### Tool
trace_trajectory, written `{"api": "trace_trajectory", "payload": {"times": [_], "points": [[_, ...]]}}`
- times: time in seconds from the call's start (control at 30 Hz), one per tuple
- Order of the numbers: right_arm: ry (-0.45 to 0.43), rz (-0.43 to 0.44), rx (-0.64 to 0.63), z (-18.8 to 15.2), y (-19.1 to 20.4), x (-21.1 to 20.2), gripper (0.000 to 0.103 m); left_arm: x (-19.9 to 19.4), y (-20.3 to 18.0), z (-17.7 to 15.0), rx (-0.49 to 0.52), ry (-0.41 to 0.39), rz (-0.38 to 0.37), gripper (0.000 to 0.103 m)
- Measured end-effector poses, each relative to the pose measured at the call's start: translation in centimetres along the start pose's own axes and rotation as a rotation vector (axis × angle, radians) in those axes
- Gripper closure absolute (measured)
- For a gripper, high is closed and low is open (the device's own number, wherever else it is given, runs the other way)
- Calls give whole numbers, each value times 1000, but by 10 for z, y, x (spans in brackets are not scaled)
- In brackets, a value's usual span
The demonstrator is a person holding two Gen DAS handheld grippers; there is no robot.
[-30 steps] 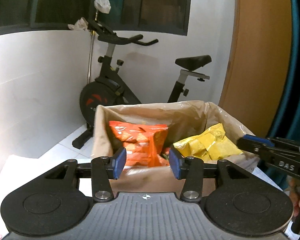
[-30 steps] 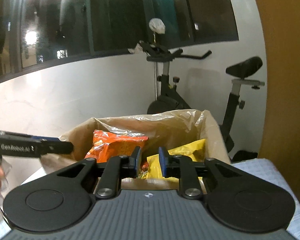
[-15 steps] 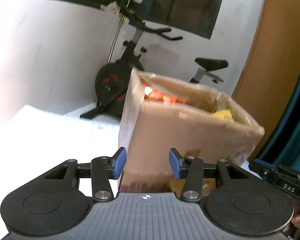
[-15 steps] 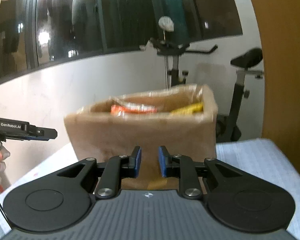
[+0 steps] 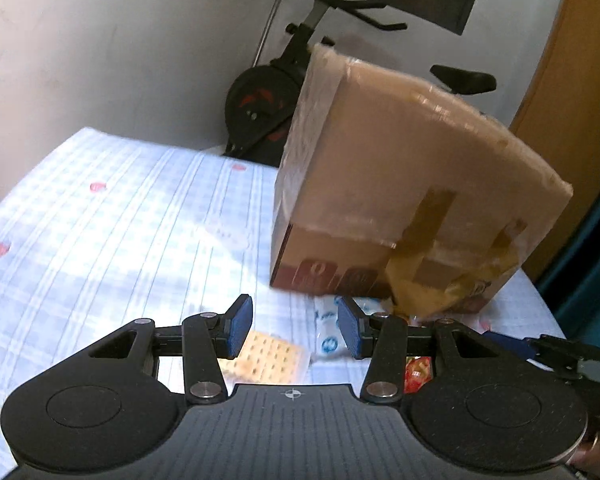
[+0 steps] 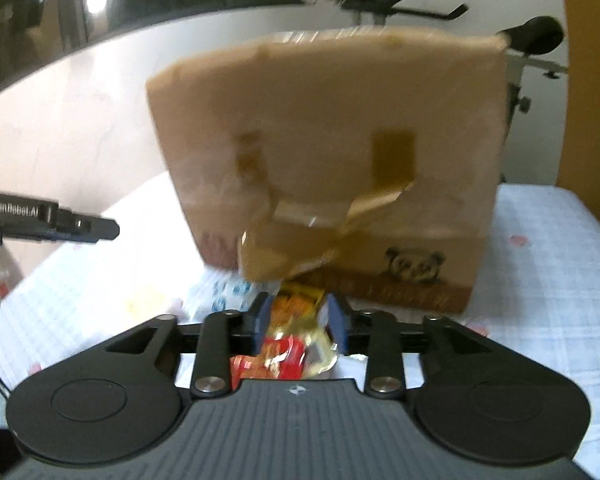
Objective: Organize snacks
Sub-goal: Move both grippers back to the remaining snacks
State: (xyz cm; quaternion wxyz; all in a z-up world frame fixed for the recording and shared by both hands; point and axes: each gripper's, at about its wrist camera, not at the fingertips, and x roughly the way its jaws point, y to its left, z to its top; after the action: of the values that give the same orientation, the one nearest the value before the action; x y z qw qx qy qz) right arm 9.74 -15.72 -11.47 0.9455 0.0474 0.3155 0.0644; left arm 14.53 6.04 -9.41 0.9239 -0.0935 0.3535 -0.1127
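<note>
- A taped cardboard box [image 5: 412,184] stood on a checked cloth [image 5: 99,248] as two hand-held grippers came in low in front of it; its top was out of sight from this angle, so how many snacks it held could not be told.
- The left gripper [image 5: 295,328] stood part-way open and empty, its blue pads well clear of anything; under it lay a cracker pack [image 5: 267,356] and, just beyond, a clear packet with blue print [image 5: 328,332], both flat on the cloth near the box's foot.
- The right gripper [image 6: 300,320] had its jaws opening, with a red-and-gold snack wrapper [image 6: 295,344] lying between them; the picture was blurred, but the pads did not seem to press on it.
- That same red wrapper [image 5: 418,372] showed in the left view beside the right-hand finger, close to the box's torn tape.
- The other gripper's arm poked in from the edge of each view, placing the two tools side by side before the box.
- An exercise bike [image 5: 275,96] stood behind the table against a white wall.
- On this showing the sorting was unfinished: at least three packets remained loose on the cloth outside the box, none yet gripped, and each still had to be picked up and put away.
</note>
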Motion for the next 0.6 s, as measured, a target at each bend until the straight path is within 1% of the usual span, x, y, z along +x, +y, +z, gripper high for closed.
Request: {"api": "trace_trajectory", "payload": {"times": [0.03,0.1,0.2,0.37,0.53,0.6], "points": [[19,6,-9,-4,3,4,64,0,1,-3,-4,6,4,54],[57,9,-33,-10,9,11,57,2,3,-9,-10,19,7,54],[86,-3,-77,-20,18,18,48,3,3,-18,-14,41,5,54],[111,7,-123,-28,29,24,40,5,3,-28,-18,65,3,54],[139,11,-135,-29,33,37,38,7,2,-33,-14,75,5,54],[153,11,-137,-31,35,42,34,7,3,-34,-19,74,6,54]]}}
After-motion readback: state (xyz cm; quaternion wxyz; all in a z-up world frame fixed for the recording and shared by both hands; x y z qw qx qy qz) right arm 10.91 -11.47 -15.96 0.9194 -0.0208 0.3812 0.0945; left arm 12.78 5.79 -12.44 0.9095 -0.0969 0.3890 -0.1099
